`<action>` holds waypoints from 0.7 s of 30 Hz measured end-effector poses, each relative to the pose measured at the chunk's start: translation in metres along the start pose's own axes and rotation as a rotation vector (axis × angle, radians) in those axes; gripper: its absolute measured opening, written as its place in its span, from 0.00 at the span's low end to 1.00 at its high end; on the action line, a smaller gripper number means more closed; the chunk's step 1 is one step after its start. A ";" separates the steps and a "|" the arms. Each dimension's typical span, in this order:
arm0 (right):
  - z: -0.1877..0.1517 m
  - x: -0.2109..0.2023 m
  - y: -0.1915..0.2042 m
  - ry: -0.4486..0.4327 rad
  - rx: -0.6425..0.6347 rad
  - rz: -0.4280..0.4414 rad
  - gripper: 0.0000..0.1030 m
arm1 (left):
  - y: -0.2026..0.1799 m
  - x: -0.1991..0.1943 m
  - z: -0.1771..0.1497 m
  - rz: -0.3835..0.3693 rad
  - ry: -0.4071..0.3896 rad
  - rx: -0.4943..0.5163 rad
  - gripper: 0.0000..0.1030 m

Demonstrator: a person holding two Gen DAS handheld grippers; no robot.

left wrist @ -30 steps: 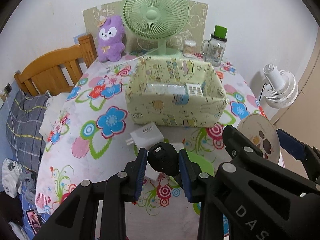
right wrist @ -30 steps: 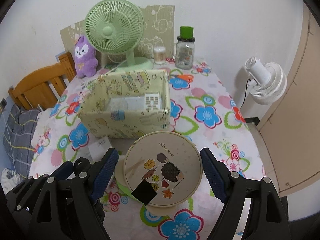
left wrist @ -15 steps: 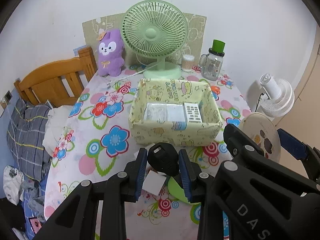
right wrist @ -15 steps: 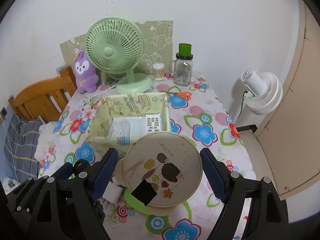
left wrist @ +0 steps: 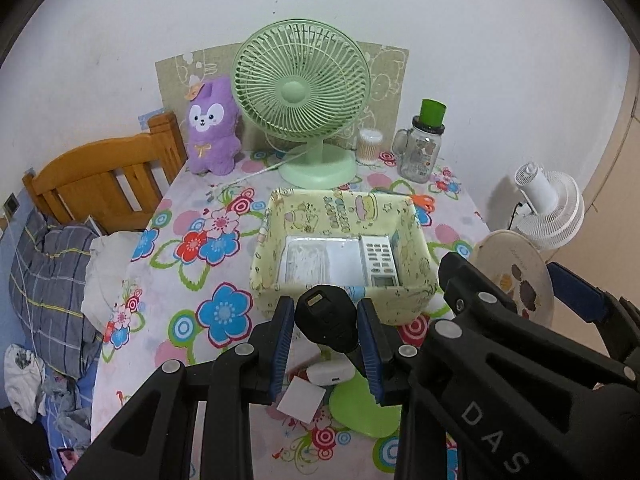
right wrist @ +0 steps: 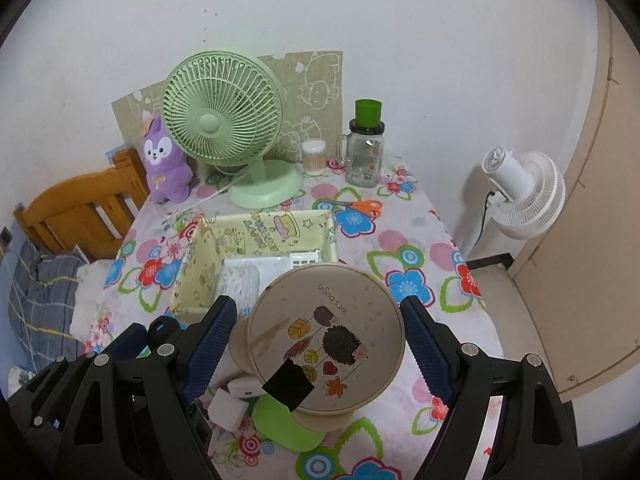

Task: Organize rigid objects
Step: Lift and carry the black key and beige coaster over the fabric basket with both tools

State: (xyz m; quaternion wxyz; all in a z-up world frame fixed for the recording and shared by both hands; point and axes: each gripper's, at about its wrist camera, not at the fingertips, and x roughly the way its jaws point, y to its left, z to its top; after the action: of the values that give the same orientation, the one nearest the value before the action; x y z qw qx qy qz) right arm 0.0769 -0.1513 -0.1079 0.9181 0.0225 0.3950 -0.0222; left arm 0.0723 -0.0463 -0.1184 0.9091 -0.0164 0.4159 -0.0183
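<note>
My left gripper [left wrist: 326, 310] is shut on a small black rounded gadget [left wrist: 325, 322], held above the floral table [left wrist: 192, 276]. My right gripper [right wrist: 320, 312] is shut on a round beige tin with a hedgehog picture [right wrist: 326, 340], which also shows at the right of the left wrist view [left wrist: 510, 272]. Just ahead stands a yellow fabric box [left wrist: 408, 232] that holds a white packet [left wrist: 316, 258] and a white remote [left wrist: 379, 258]. Beneath the grippers lie a white charger [left wrist: 328, 372], a white square block [left wrist: 301, 402] and a green disc [left wrist: 360, 410].
A green desk fan [left wrist: 300, 92], a purple plush [left wrist: 210, 128], a cotton-swab pot [left wrist: 369, 146] and a glass jar with a green lid [left wrist: 422, 146] line the back wall. Orange scissors [right wrist: 358, 205] lie behind the box. A white floor fan [right wrist: 520, 192] stands right, a wooden headboard [left wrist: 100, 176] left.
Both grippers have risen with the black gadget and the tin still in them. The table and box now sit lower and smaller in both views.
</note>
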 end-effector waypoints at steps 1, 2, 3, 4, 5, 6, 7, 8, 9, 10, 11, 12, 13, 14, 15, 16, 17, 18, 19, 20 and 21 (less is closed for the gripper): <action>0.002 0.001 0.000 -0.001 0.001 -0.003 0.82 | -0.001 0.001 0.002 0.003 -0.005 0.003 0.31; 0.004 0.003 0.000 -0.002 0.001 -0.003 0.82 | -0.001 0.001 0.003 0.005 -0.007 0.005 0.31; 0.007 0.005 0.000 0.001 0.001 -0.004 0.82 | -0.001 0.003 0.005 0.004 -0.006 0.006 0.31; 0.009 0.008 0.000 0.002 0.002 -0.003 0.82 | -0.001 0.005 0.008 0.004 -0.006 0.005 0.31; 0.011 0.009 0.000 0.002 0.002 -0.001 0.82 | -0.001 0.006 0.010 0.005 -0.006 0.005 0.31; 0.013 0.012 0.001 0.003 0.000 -0.001 0.82 | 0.000 0.008 0.012 0.007 -0.006 0.003 0.31; 0.016 0.014 0.001 0.003 -0.001 -0.001 0.82 | 0.001 0.011 0.015 0.007 -0.006 0.000 0.31; 0.019 0.016 0.002 0.002 -0.002 -0.002 0.82 | 0.001 0.014 0.017 0.008 -0.005 -0.002 0.31; 0.021 0.019 0.003 0.003 -0.002 -0.002 0.83 | 0.002 0.016 0.019 0.008 -0.004 -0.004 0.31; 0.024 0.022 0.003 0.006 0.001 -0.003 0.83 | 0.002 0.018 0.021 0.005 -0.002 -0.004 0.31; 0.026 0.025 0.003 0.007 0.003 -0.004 0.83 | 0.001 0.021 0.024 0.002 -0.001 -0.004 0.31; 0.029 0.029 0.003 0.008 0.003 -0.004 0.83 | 0.001 0.024 0.026 0.002 -0.002 -0.004 0.31; 0.030 0.031 0.003 0.010 0.003 -0.006 0.83 | 0.001 0.028 0.028 -0.001 0.002 -0.002 0.31; 0.032 0.035 0.003 0.015 0.005 -0.006 0.83 | 0.002 0.033 0.031 -0.004 0.006 0.001 0.31; 0.034 0.039 0.003 0.020 0.006 -0.006 0.83 | 0.002 0.035 0.033 -0.004 0.007 0.003 0.31; 0.036 0.044 0.003 0.029 0.006 -0.005 0.83 | 0.001 0.039 0.035 -0.006 0.011 0.006 0.31; 0.037 0.048 0.003 0.032 0.006 -0.004 0.83 | 0.000 0.043 0.037 -0.008 0.013 0.010 0.31; 0.038 0.052 0.003 0.035 0.007 -0.003 0.83 | 0.000 0.046 0.039 -0.011 0.012 0.013 0.31; 0.040 0.056 0.003 0.038 0.005 -0.001 0.83 | -0.001 0.051 0.040 -0.014 0.011 0.017 0.31; 0.041 0.061 0.004 0.041 0.004 0.000 0.83 | -0.001 0.055 0.042 -0.014 0.014 0.018 0.31; 0.042 0.066 0.004 0.044 0.002 0.000 0.83 | -0.001 0.061 0.043 -0.014 0.017 0.017 0.31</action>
State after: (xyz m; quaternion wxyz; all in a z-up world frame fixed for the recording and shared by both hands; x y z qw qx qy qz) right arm 0.1531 -0.1514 -0.1264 0.9091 0.0240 0.4152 -0.0223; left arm 0.1447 -0.0497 -0.1357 0.9054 -0.0112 0.4235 -0.0285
